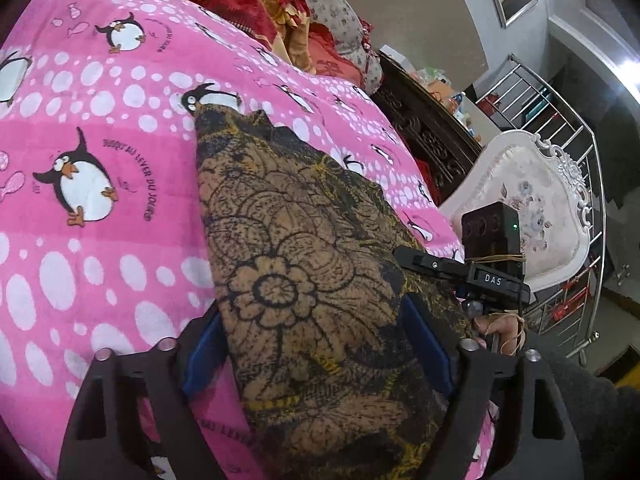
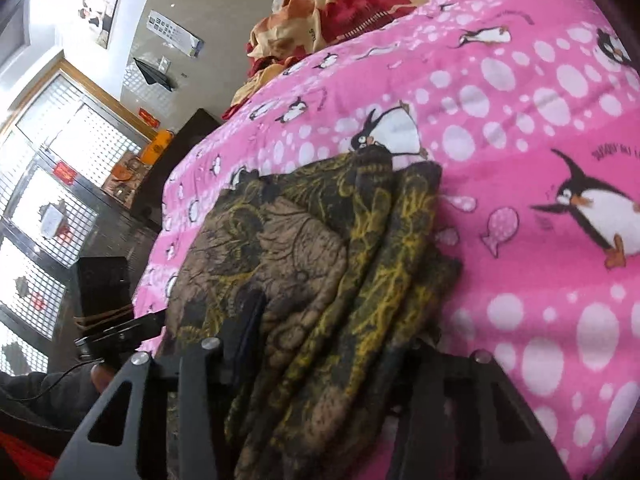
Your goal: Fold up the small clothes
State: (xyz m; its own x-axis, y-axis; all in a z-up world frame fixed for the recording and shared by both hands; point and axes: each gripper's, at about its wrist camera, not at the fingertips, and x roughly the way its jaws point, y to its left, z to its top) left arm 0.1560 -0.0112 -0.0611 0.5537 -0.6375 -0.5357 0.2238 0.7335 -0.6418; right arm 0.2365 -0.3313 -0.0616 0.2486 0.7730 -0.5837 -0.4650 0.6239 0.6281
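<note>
A tan and black floral-print garment (image 1: pixel 304 272) lies folded on a pink penguin blanket (image 1: pixel 100 120). My left gripper (image 1: pixel 316 344) sits over its near end, blue pads on either side of the cloth with a wide gap, so it is open. In the right wrist view the same garment (image 2: pixel 304 264) shows as stacked folded layers on the blanket (image 2: pixel 520 160). My right gripper (image 2: pixel 328 352) straddles these layers; its left finger (image 2: pixel 248 332) presses on top, its right finger is hidden behind cloth. The other gripper shows at the right of the left wrist view (image 1: pixel 492 264).
A red and yellow quilt (image 1: pixel 256 8) and a floral pillow (image 1: pixel 336 20) are piled at the far end of the bed. A white ornate chair (image 1: pixel 532 208) and a metal railing (image 1: pixel 568 128) stand beside the bed. A dark cabinet (image 2: pixel 120 232) is at the left.
</note>
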